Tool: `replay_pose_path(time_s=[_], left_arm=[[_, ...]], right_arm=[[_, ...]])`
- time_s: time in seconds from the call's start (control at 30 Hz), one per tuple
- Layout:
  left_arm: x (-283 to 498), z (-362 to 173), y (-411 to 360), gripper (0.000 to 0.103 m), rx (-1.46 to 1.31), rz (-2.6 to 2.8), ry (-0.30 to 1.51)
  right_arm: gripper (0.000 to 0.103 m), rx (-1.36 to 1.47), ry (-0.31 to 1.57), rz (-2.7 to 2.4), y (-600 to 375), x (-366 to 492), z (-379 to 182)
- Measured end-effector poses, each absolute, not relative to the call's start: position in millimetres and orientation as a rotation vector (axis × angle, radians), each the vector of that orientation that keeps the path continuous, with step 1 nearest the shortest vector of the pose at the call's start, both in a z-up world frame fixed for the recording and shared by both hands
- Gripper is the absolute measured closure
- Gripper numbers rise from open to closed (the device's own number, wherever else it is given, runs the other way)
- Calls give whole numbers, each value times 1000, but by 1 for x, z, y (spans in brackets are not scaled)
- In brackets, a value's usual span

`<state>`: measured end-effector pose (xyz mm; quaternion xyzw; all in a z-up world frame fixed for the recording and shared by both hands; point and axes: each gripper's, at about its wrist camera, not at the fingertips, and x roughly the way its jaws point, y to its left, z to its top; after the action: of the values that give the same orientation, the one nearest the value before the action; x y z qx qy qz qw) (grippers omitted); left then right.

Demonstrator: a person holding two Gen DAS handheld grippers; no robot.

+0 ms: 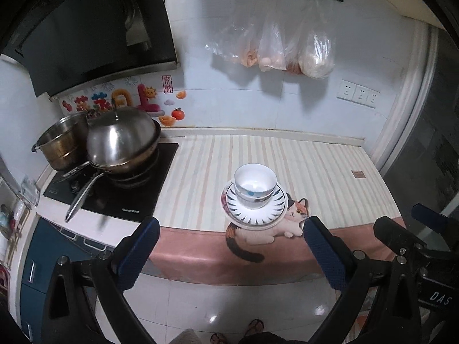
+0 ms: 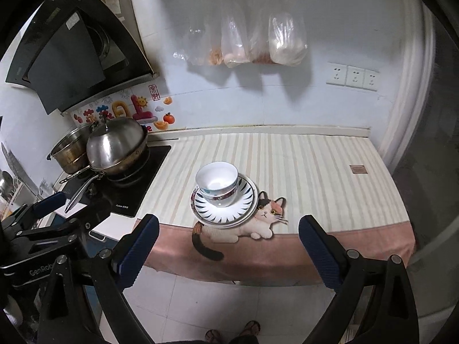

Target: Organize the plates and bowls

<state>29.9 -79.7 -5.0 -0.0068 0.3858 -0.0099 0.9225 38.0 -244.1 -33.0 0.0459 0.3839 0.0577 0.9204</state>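
Currently both the left tool (image 1: 231,236) and right tool (image 2: 228,233) hang wide open and empty, well short of the stacked bowls (image 1: 255,187) on plates (image 1: 254,215), which sit ahead on the striped surface (image 1: 330,166), roughly centred between both.

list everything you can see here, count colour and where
bowls: two, white with blue marks, nested on the plates
plates: at least two, white with dark rim strokes, stacked on the mat's front
mat: one, cream striped with cat picture, on the counter
wok with lid: one, steel, on the hob
pot: one, steel, behind the wok
bags: several, clear, hanging on the wall
sockets: three, white, wall at right
left tongs: open, empty
right tongs: open, empty
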Motion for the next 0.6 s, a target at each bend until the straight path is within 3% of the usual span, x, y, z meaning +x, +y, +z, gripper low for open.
replay_pose_path(time_s=[0.6], left_arm=[[-15,8,-60,0,-20,17,738]], right_arm=[[3,87,718,64,-233,-26,-8]])
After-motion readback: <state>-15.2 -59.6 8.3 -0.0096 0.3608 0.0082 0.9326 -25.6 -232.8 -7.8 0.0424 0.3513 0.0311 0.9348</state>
